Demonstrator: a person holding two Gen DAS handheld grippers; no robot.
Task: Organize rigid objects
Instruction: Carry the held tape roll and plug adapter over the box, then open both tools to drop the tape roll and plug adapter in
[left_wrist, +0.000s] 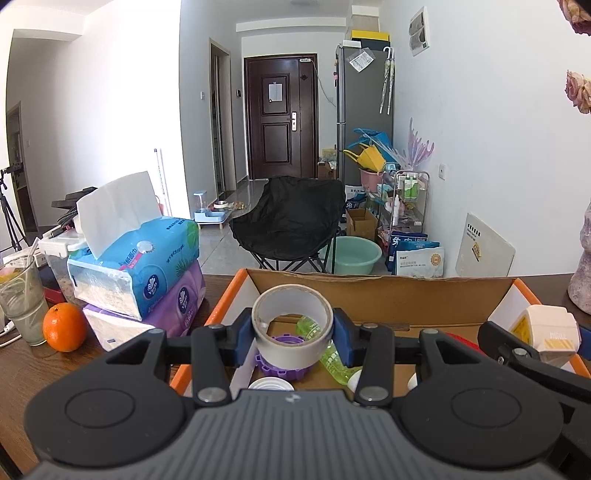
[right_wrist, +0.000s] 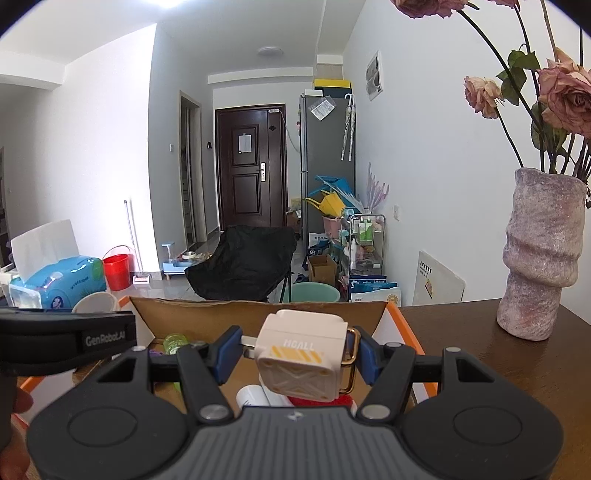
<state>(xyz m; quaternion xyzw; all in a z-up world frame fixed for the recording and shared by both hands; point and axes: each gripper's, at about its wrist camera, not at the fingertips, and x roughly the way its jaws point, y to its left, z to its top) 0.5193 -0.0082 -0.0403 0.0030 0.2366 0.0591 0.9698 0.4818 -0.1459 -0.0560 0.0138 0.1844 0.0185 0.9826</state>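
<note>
left gripper (left_wrist: 293, 332) clamps a white tape roll (left_wrist: 291, 325) above the cardboard box (left_wrist: 388, 295); right gripper (right_wrist: 295, 356) clamps a white charger cube (right_wrist: 301, 354) above the same box.

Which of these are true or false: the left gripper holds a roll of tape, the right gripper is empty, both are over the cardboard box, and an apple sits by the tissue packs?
1. The left gripper holds a roll of tape. True.
2. The right gripper is empty. False: it grips a small white case.
3. Both grippers are over the cardboard box. True.
4. An apple sits by the tissue packs. False: it is an orange.
</note>
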